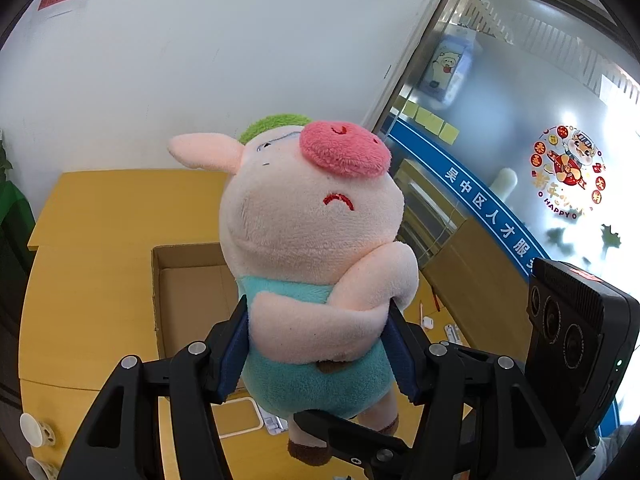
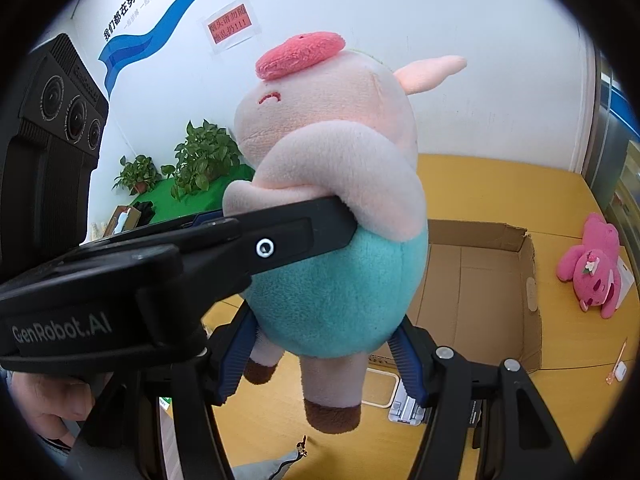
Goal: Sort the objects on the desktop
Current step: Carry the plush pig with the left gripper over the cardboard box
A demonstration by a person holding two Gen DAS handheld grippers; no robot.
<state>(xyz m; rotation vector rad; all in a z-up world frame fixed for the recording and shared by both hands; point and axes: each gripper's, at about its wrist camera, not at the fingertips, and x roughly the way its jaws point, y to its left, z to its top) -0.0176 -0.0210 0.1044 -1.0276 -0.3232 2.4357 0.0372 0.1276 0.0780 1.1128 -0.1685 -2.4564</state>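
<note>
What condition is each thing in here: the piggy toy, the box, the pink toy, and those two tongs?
Pig plush: lifted off the desk, upright, squeezed at its body.
Left tongs: shut on the pig's middle.
Right tongs: flank its lower belly; grip unclear.
Cardboard box: open, looks empty.
Pink plush: lying on the desk, untouched.

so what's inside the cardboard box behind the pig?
Nothing visible in the cardboard box: the right wrist view shows bare floor and walls. The pig plush, clamped by the left tool and flanked by the right tool, hides its left part.
</note>
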